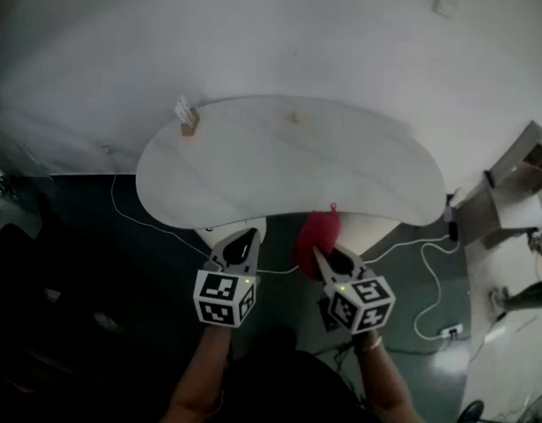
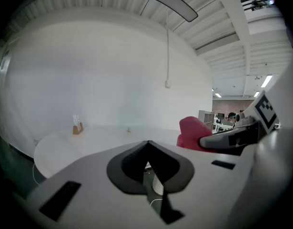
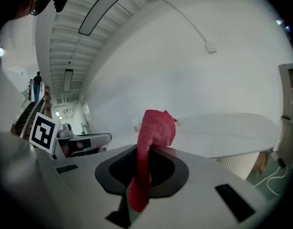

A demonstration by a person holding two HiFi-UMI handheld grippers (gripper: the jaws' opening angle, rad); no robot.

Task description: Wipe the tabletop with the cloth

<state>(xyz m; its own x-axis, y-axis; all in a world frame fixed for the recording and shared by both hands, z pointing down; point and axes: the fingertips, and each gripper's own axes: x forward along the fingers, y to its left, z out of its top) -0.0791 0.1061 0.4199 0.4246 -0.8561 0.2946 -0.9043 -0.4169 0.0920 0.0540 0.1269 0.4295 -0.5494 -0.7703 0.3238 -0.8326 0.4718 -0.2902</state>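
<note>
Right gripper [image 1: 322,258] clamps the red cloth [image 1: 318,233] just off the table's [image 1: 253,161] near edge, not yet on top. Left gripper [image 1: 242,241] has jaws together, empty. Cloth's long axis runs along the jaws, bunched end fwd toward table. Best approach, prob.: lower bunch flat onto top, then sweep w/ even pressure.

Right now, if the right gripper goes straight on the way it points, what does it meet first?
Probably the near edge of the white table, touched first by the red cloth in its jaws, though height is unclear.
</note>
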